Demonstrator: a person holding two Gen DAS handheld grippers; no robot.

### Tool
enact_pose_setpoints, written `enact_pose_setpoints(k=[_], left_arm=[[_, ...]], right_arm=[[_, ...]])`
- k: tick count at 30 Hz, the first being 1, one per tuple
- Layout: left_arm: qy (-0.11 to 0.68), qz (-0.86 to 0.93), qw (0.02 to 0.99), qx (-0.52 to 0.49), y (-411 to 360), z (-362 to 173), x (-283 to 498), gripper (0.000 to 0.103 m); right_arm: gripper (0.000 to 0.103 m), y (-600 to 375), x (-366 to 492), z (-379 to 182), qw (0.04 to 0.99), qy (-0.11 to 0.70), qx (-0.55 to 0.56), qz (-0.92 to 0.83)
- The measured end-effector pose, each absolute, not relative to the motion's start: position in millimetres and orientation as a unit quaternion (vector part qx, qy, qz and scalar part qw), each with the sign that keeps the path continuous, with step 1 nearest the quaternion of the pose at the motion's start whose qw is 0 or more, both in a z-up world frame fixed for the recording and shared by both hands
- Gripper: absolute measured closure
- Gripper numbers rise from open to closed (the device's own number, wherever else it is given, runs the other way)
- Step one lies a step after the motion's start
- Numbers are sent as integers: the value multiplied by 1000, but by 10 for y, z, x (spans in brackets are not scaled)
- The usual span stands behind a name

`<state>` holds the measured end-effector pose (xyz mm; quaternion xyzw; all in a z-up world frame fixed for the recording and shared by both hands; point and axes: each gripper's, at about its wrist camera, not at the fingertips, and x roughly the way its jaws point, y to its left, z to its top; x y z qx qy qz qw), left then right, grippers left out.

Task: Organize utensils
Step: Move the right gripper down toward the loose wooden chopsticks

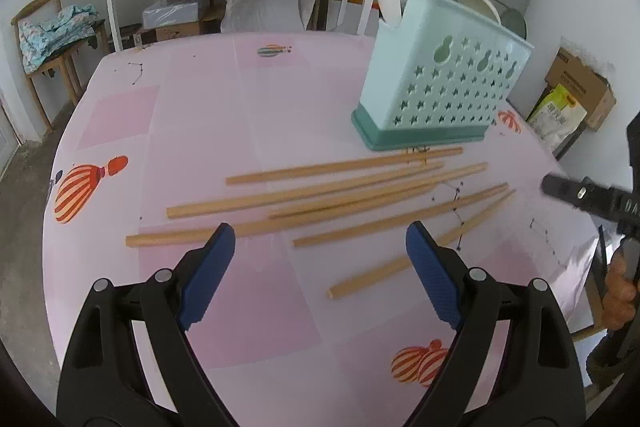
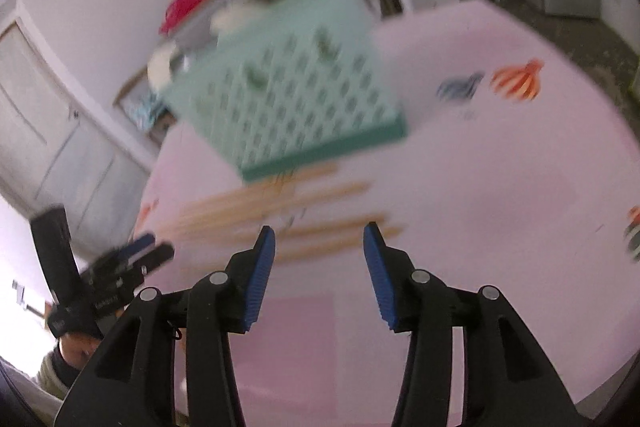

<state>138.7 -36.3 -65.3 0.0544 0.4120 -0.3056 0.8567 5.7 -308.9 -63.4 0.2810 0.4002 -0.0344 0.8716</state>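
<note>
Chopsticks [image 1: 332, 195] lie loose on the pink tablecloth [image 1: 192, 115], just near of the mint holder [image 1: 436, 87]; I count about 7. They look light, stiff and smooth, so they may roll or slip. Pinch 1 near its middle, across its width. Their long axes run left to right, right ends angled slightly farther. Your left gripper [image 1: 320, 247] hangs over them, jaws apart and empty. Your right gripper [image 2: 319, 247] is likewise spread, holding nothing; its view is blurred.
</note>
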Motion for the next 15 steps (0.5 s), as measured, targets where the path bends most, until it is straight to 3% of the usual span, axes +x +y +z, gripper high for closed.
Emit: enact_pose_setpoints(k=[6,15], left_arm=[[419,-305,853,67,-354,-726,1309,20],[441,-290,847,68,-353,-843,1327,20]], right_arm=[[58,-2843,247,-904,840,450,303,-11],[51,-2735,270,-946,844,438,310,0]])
